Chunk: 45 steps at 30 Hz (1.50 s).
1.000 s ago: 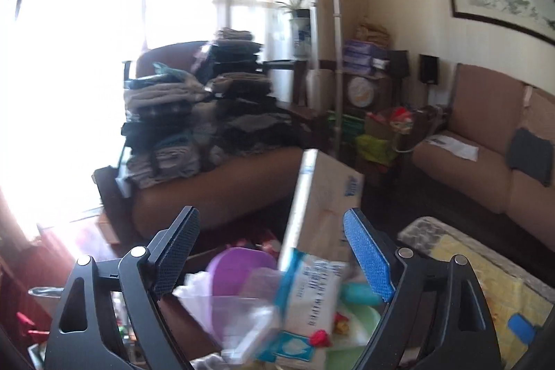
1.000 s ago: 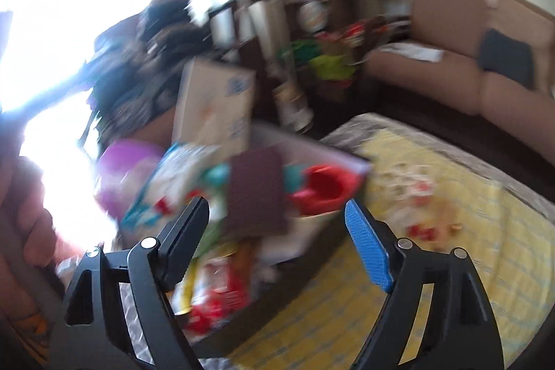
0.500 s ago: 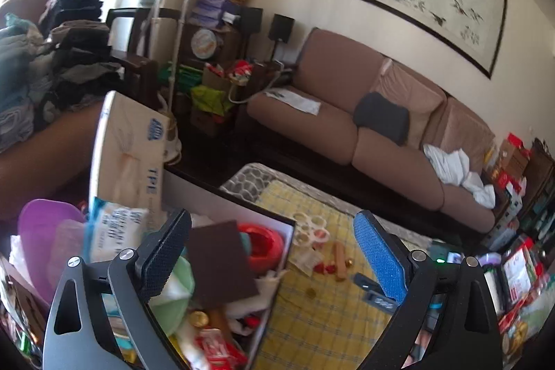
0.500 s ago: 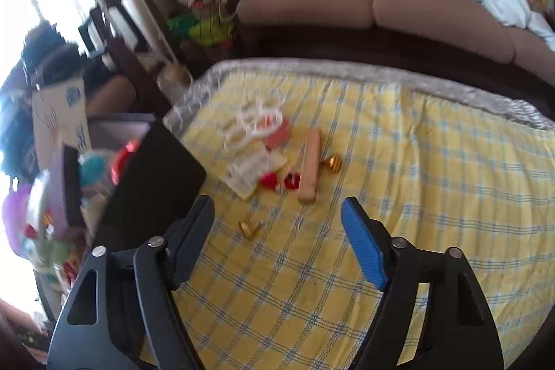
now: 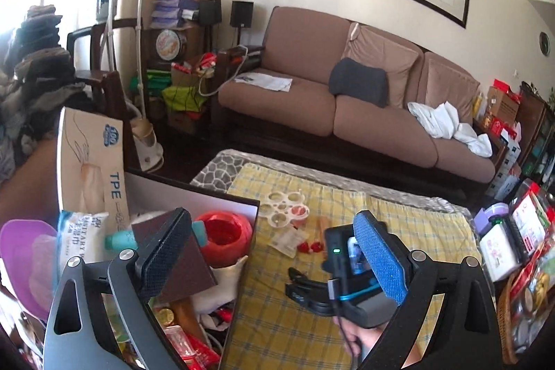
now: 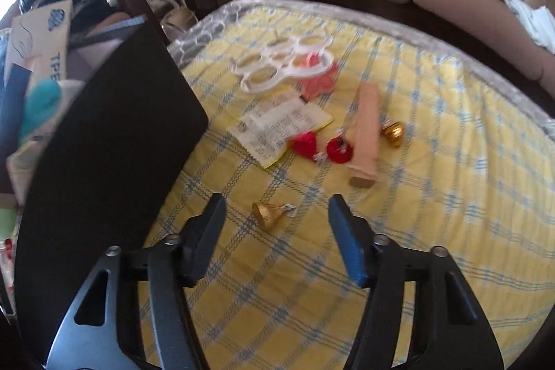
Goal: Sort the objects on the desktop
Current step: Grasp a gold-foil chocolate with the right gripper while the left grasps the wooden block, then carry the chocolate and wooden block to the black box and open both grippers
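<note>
On the yellow checked cloth [image 6: 416, 231] lies a gold foil candy [image 6: 267, 214], between the fingers of my right gripper [image 6: 275, 203]. Its jaws are closing and the pads stand clear of the candy. Farther off lie two red foil candies [image 6: 305, 144], a beige stick [image 6: 364, 134], another gold candy [image 6: 393, 130], a printed leaflet [image 6: 277, 127] and a white ring holder [image 6: 277, 61]. My left gripper [image 5: 270, 231] hangs wide open and empty over the rim [image 5: 208, 196] of a crammed open box. The right gripper's camera housing [image 5: 350, 255] shows in the left wrist view.
The box's black wall [image 6: 104, 144] stands close on the left of the right gripper. Inside it are a red roll [image 5: 223, 236], a brown card [image 5: 180, 259] and a tall TPE carton [image 5: 90, 162]. Packets and baskets [image 5: 520, 248] crowd the table's right end. A brown sofa [image 5: 347, 113] stands behind.
Both views swung from the bright window and clothes pile to the table. The right gripper dropped toward the cloth and narrowed around the gold candy. The left gripper stayed wide open.
</note>
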{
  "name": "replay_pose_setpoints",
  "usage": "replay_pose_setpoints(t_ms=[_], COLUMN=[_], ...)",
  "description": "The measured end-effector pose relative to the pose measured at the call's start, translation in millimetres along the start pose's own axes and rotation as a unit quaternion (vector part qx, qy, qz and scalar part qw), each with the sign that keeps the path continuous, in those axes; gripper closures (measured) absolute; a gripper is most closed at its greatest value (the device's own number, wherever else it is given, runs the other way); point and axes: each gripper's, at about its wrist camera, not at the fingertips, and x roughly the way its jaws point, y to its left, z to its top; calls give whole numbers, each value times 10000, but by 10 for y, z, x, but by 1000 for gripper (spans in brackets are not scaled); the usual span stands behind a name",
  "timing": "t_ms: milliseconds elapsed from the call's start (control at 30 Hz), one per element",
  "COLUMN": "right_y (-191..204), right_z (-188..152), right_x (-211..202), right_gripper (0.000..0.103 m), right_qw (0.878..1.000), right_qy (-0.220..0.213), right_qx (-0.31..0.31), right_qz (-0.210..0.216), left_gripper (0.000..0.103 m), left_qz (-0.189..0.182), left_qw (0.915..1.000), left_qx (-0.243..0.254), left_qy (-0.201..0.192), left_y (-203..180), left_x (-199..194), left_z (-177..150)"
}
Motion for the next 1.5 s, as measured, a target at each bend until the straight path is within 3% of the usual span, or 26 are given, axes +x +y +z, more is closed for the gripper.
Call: replay_pose_setpoints(t_ms=[67,133,267,467,600,667,833,1033,1167,1200,1267,1300,1333,1500], right_y=[42,82,57,-363,-872,-1113,-1570,-1651,-1687,-1709,-1739,-1750,-1747,-1663], right_z=[-9,-37,-69,-90,-117,-182,-289,-326,-363,-373,-390,-393,-388,-351], right_x=[109,194,186,-336,-780,-895,-1011,-1127,-1136,-1131,-1107,-1092,-1082,-1096], right_gripper=[66,85,87,87,87,87,87,87,87,87,87,87,87,87], right_qw=[10000,9989,9983,9977,9927,9881,9810,9790,9776,9771,9764,9764,9765,9786], right_qy=[52,86,111,-297,-620,-668,-818,-1041,-1062,-1050,-1011,-990,-971,-991], right_qx=[-32,-64,-16,455,898,1135,1701,1753,1815,1851,1909,1922,1924,1803], right_qz=[68,464,573,398,-513,-795,-458,-27,21,8,17,29,25,5], left_gripper=[6,6,6,6,6,6,6,6,7,10,46,71,83,84], left_qz=[-6,8,-3,-137,-140,-230,-542,92,-16,15,-12,-57,-23,-32], left_qw=[10000,10000,10000,9997,9935,9916,9905,9897,9883,9883,9858,9834,9849,9899], left_qx=[-16,-11,7,178,1016,1076,600,707,696,697,697,645,581,543], left_qy=[43,49,48,129,500,679,1114,1238,1354,1360,1530,1695,1628,1311], left_y=[-2,8,3,-193,-574,-695,-742,-825,-969,-1005,-1056,-1051,-1033,-952], left_x=[40,57,83,316,639,829,1468,2195,2449,2510,2664,2739,2737,2555], left_z=[-10,-8,-10,-85,-276,-370,-640,-1066,-1133,-1148,-1199,-1235,-1251,-1152])
